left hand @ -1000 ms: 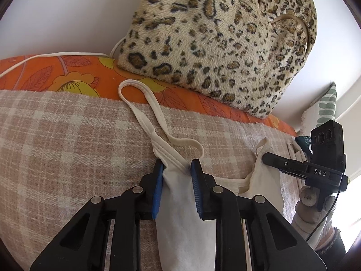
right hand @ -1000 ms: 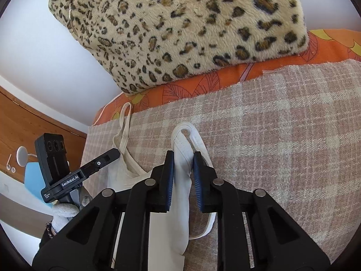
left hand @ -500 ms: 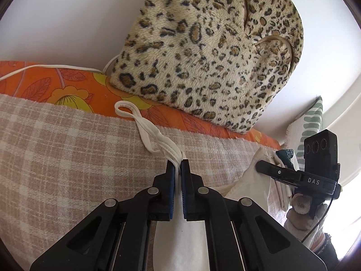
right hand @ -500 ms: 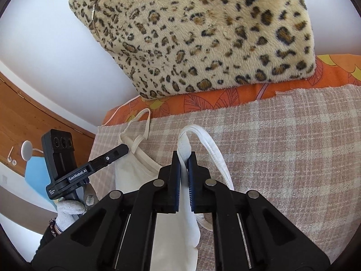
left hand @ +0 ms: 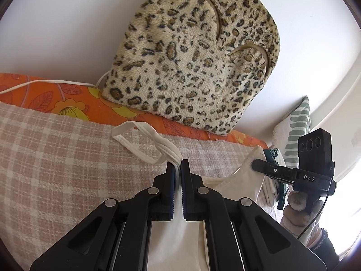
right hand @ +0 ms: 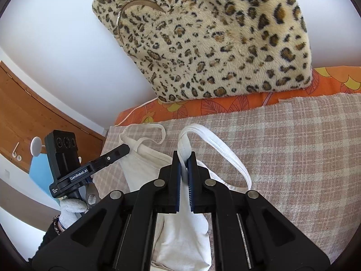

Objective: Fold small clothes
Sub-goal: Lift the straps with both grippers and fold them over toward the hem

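A small white tank top (left hand: 234, 181) lies on the pink plaid blanket (left hand: 56, 158). My left gripper (left hand: 178, 166) is shut on the base of its left shoulder strap (left hand: 144, 135), which loops ahead of the jaws. My right gripper (right hand: 184, 158) is shut on the base of the other strap (right hand: 216, 144). The top's body (right hand: 144, 164) hangs slack between the grippers and is lifted at both pinched shoulders. Each gripper shows in the other's view: the right one (left hand: 266, 168) and the left one (right hand: 119, 150).
A leopard-print plush cushion (left hand: 191, 67) leans on the white wall behind, on an orange floral sheet (left hand: 67, 99). A green-striped pillow (left hand: 295, 126) and folded cloths (left hand: 273, 189) lie to the right. A wooden door (right hand: 27, 117) is at left in the right wrist view.
Both grippers closed on the tank top's shoulder straps and have lifted them, tilting upward. The straps bunched toward the jaws and the fabric rose off the blanket.
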